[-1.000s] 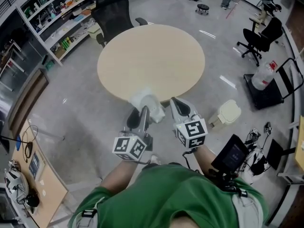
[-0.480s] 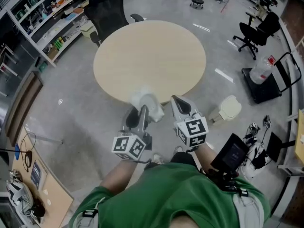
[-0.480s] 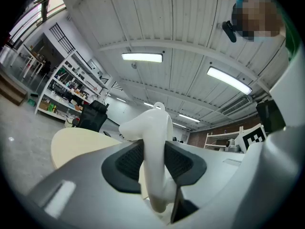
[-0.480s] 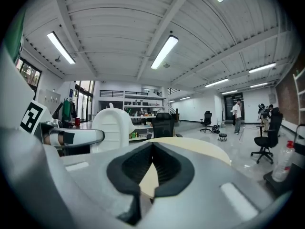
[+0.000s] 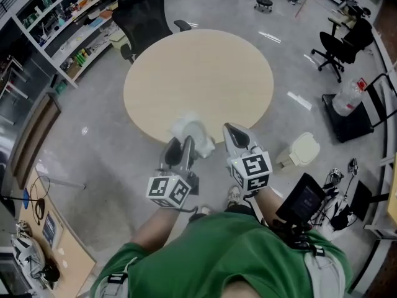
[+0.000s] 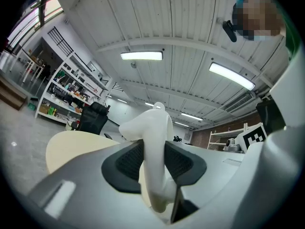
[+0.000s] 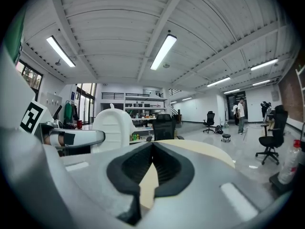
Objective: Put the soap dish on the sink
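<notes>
The white soap dish [image 5: 193,133] is held up edge-on over the near rim of a round beige table [image 5: 198,73], with my left gripper [image 5: 186,145] shut on it. In the left gripper view the soap dish [image 6: 151,137] stands upright between the black pads [image 6: 127,162], which press on both its sides. My right gripper [image 5: 233,133] is just to the right of it, shut with nothing in it. In the right gripper view the jaws [image 7: 151,152] meet, and the soap dish [image 7: 113,124] shows at the left. No sink is in view.
A black office chair [image 5: 144,16] stands behind the table and shelves [image 5: 68,23] line the far left wall. More chairs [image 5: 338,45], a water bottle [image 5: 347,98] and a white bin [image 5: 301,149] are on the grey floor at the right.
Both grippers have moved forward together, so the table's near rim now lies a little closer under them. The soap dish stays in the left grip.
</notes>
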A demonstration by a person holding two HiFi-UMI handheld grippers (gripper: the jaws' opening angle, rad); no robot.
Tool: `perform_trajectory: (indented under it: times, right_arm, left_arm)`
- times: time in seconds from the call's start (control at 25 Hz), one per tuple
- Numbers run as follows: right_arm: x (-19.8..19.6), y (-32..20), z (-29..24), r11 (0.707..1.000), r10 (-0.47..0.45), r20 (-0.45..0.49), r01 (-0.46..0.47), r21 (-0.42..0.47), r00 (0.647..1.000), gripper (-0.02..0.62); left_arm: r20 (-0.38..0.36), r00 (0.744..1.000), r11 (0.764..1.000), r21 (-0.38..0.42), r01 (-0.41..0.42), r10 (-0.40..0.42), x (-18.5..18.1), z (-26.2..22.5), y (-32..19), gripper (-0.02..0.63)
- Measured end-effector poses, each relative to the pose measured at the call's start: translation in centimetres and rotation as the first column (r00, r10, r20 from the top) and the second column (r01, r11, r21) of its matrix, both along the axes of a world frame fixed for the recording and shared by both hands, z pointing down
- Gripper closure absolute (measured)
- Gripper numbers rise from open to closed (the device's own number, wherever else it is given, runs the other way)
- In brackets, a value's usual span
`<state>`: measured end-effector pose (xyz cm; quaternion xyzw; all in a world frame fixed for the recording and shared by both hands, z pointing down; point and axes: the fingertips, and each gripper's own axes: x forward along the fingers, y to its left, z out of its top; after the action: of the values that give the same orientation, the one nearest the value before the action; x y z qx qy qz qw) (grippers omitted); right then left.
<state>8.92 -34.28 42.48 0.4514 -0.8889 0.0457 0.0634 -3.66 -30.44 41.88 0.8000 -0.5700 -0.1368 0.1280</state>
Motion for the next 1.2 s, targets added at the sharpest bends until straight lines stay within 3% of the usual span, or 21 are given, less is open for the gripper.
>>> perform_trajectory:
  times: [0.68,1.2]
  right_arm:
    - [4.3,-8.7,0.4,0.995,-0.102,0.044,0.103,-0.004,0.994,0.594]
    - [1.0,-13.2,0.8,0.992,-0.121,0.018,0.122,-0.024,0.992,0.594]
  left_arm:
    - [0.04,0.992,0.993,0.011,0.118,-0.118,4.7,-0.5,-6.8,0.469]
    - [0.029,0.991,0.991,-0.005,0.134,-0.134,1.5,-0.1,-11.4,0.469]
